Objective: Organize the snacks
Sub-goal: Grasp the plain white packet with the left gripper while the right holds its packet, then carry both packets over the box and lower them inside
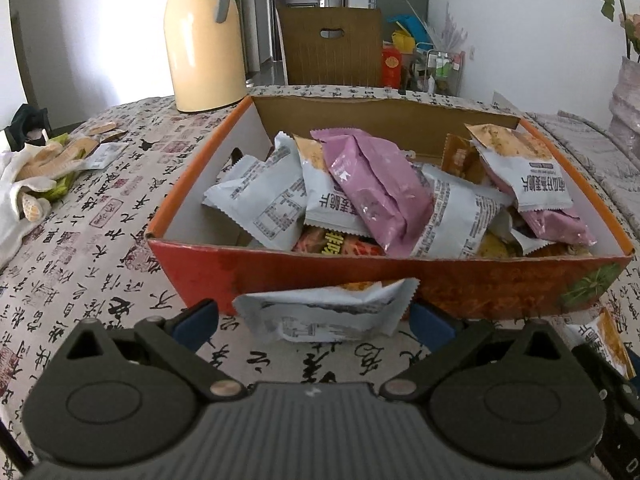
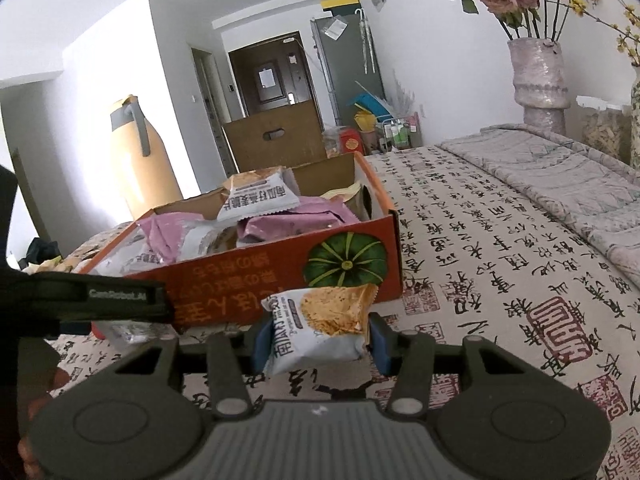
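An orange cardboard box (image 1: 400,276) on the table holds several white, purple and orange snack packets (image 1: 372,188). My left gripper (image 1: 316,320) has its blue pads on both sides of a white snack packet (image 1: 324,312) just in front of the box's near wall. My right gripper (image 2: 320,340) is shut on a white and orange snack packet (image 2: 320,328), held in front of the box (image 2: 280,276) near its pumpkin picture. The left gripper's body (image 2: 92,300) shows at the left of the right wrist view.
A cream thermos jug (image 1: 200,36) stands behind the box at the left. Loose snacks and a white cloth (image 1: 44,172) lie at the far left. A brown carton (image 1: 328,44) stands beyond the table. A vase of dried roses (image 2: 540,76) stands at the right.
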